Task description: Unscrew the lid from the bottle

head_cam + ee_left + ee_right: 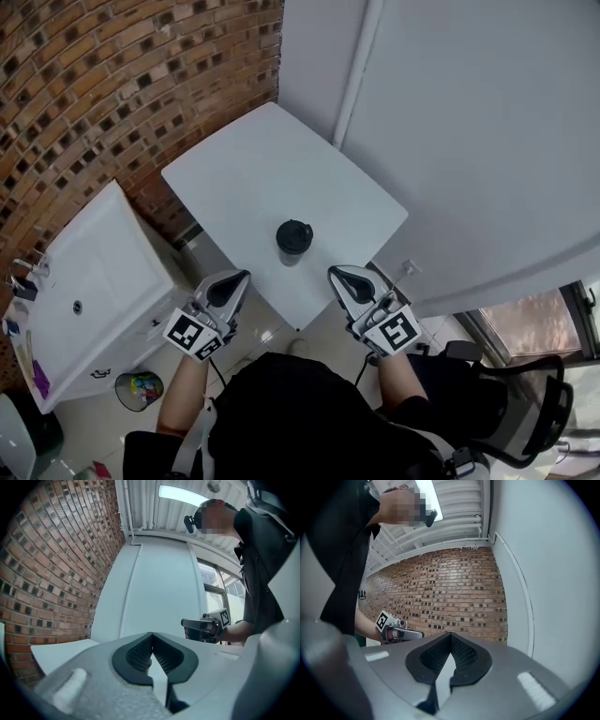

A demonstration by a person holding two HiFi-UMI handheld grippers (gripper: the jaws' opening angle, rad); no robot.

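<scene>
Bottle looks light and rigid: hold its body, twist its lid. Left tool and right tool are pressed together, empty

Office-like room; brick wall; white table; swivel chair; waste bin; window.

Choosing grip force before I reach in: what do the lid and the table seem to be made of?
Lid: probably black plastic with a matte finish. It is uniformly dark with only a faint sheen, but it is small and seen only from above.
Table: smooth white top, likely laminate or painted board. The colour is even, with no grain and a soft reflection.
</scene>
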